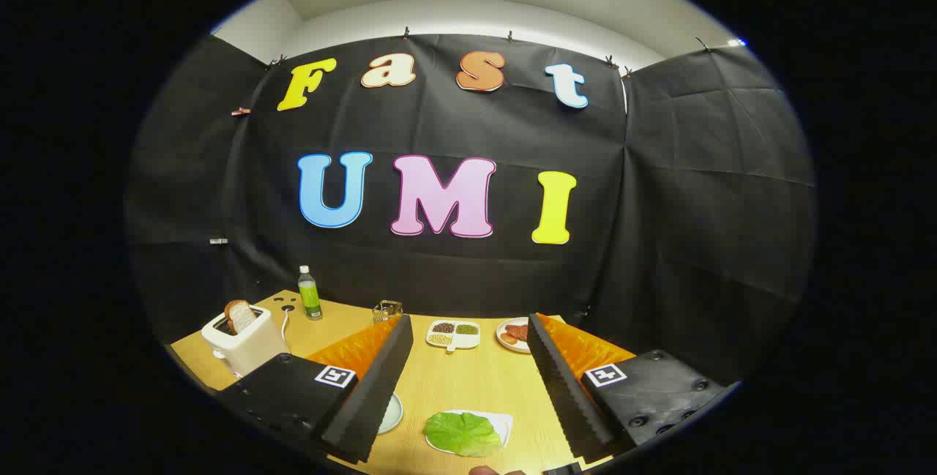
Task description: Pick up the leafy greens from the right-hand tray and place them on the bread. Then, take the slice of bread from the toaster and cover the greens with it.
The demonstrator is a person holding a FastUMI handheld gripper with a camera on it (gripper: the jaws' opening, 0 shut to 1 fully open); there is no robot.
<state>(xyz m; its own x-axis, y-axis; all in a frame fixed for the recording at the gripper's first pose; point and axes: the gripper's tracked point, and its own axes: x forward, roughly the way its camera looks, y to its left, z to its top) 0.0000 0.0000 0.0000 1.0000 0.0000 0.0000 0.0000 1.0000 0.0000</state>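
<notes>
Nothing of the job looks done yet. The gripper (466, 380) hangs above the wooden table (468, 380) with its two fingers spread wide and nothing between them. The leafy greens (463, 434) lie on their small white tray (502, 425) down low between the fingers, close in, untouched. Off beyond the left finger, the white toaster (241, 343) stands near the table's edge with the slice of bread (238, 315) poking out of its slot. A round plate (392, 413) peeks from behind the left finger; I cannot tell whether the base bread sits on it, since the finger hides most of it. Farther back are a green bottle (310, 293), a divided dish of beans (454, 334) and a plate of sliced meat (515, 334). By my reckoning, both steps remain: lifting the greens over, then fetching the toast to cover them
</notes>
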